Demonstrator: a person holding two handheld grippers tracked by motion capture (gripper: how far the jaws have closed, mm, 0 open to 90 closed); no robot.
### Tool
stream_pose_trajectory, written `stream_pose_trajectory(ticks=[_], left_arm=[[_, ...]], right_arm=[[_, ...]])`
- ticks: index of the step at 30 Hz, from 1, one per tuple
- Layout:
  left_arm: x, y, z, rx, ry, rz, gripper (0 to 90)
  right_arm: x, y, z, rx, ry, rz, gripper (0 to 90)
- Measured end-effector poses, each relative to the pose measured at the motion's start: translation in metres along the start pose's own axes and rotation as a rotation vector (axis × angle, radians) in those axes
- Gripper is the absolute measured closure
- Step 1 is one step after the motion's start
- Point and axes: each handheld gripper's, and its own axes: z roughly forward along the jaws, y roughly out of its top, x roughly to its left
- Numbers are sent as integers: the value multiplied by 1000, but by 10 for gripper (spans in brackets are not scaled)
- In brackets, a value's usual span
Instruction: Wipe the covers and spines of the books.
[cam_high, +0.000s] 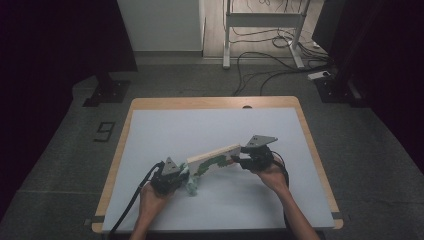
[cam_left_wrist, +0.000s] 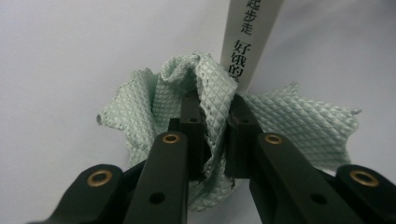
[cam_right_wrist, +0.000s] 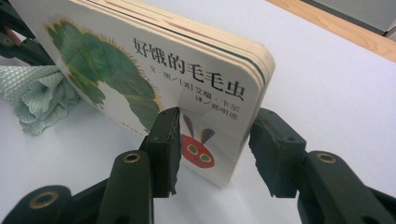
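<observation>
The left gripper (cam_left_wrist: 211, 140) has its two black jaws drawn close together on a fold of a pale green quilted cloth (cam_left_wrist: 299, 126). The pinched fold stands up between the fingers (cam_left_wrist: 194, 116), and the rest of the cloth spills out past both fingertips, left and right, onto the white table mat (cam_left_wrist: 70, 56). Just beyond the fingertips, touching the bunched top of the cloth, the white spine of a board book (cam_left_wrist: 250, 42) rises out of the frame.

The right gripper (cam_right_wrist: 215, 140) holds that board book (cam_right_wrist: 154, 79) by one lower corner. Its jaws stand at a middling width, one finger (cam_right_wrist: 166, 140) pressed on the front cover beside the caterpillar's red face, the other against the back of the thick pages. The book stands on edge, tilted, reaching away from these fingers toward the cloth (cam_right_wrist: 37, 93), which lies bunched at the book's far end.

From the high view, the book (cam_high: 212, 155) spans between the left gripper (cam_high: 184, 175) and the right gripper (cam_high: 239, 159), with the cloth (cam_high: 192, 185) at the left fingertips, below the book's near end.
</observation>
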Motion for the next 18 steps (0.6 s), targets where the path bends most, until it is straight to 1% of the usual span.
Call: stream_pose_trajectory(ticks=[3, 7, 13, 16, 18], left_arm=[[2, 2, -3, -1, -5, 3, 796], [9, 3, -11, -6, 2, -2, 792], [25, 8, -27, -18, 55, -13, 791], [35, 11, -37, -32, 80, -22, 790], [42, 14, -44, -46, 94, -35, 788]], right_arm=[[0, 0, 0, 2, -3, 1, 527], [0, 0, -1, 2, 1, -1, 526], [0, 0, -1, 8, 0, -4, 526], [0, 0, -1, 8, 3, -3, 526], [0, 1, -1, 8, 2, -1, 526]])
